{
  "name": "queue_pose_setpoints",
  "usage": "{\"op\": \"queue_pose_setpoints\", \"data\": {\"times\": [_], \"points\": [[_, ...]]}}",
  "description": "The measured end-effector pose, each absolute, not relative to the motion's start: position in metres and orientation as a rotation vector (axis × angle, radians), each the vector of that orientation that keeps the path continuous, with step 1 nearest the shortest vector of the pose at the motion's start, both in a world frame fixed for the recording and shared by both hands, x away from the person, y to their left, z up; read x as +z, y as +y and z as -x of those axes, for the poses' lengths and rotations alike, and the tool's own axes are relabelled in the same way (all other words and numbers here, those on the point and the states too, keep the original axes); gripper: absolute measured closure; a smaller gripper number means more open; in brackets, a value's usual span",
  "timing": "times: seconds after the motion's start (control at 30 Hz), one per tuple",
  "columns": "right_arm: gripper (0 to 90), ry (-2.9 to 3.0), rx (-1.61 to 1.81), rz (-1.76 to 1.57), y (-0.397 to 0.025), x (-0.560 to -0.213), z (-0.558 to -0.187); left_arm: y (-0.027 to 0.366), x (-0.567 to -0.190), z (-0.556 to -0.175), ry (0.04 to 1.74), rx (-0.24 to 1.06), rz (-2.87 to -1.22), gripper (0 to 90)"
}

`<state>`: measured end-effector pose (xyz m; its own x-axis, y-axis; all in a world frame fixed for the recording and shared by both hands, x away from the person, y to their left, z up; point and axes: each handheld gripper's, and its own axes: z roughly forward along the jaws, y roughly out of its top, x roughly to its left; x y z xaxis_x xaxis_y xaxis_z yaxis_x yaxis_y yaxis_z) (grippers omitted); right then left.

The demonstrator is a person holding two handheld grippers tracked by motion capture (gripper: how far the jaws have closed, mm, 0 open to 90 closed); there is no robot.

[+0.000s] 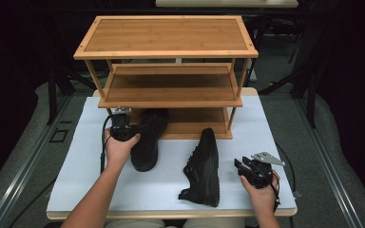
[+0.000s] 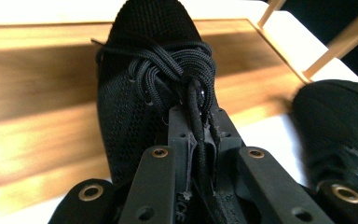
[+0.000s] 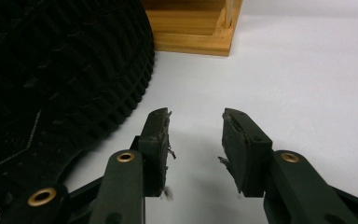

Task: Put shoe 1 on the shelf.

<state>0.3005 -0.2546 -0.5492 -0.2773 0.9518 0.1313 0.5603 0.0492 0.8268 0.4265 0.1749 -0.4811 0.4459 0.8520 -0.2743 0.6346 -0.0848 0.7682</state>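
Left of centre in the high view, the left gripper [image 1: 132, 127] pinched the laces of a black shoe [image 1: 148, 138] whose toe lay on the wooden rack's [image 1: 190, 124] bottom shelf, while the right gripper [image 1: 241, 166], lower right, stood spread beside the second shoe [image 1: 204, 168].

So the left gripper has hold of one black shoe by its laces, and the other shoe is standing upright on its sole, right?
Not quite. The left gripper does hold one black shoe by its laces, but the other shoe lies tipped on its side on the white table, not upright. The high view shows this.
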Motion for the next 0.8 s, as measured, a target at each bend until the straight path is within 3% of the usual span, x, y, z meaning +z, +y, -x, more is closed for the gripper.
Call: {"op": "queue_pose_setpoints", "data": {"times": [0.17,0.33,0.47,0.8], "points": [[60.9,1.873,1.129,-1.517,-0.255,-0.550,-0.301,0.170,-0.489,-0.436,1.270,0.301,-1.808,80.9],[60.9,1.882,1.133,-1.514,-0.255,-0.550,-0.301,0.163,-0.490,-0.436,1.239,0.284,-1.812,74.2],[60.6,1.880,1.135,-1.513,-0.254,-0.550,-0.301,0.165,-0.481,-0.427,1.209,0.328,-1.822,67.8],[60.2,1.883,1.128,-1.513,-0.253,-0.550,-0.301,0.186,-0.450,-0.390,1.099,0.343,-1.790,65.9]]}}
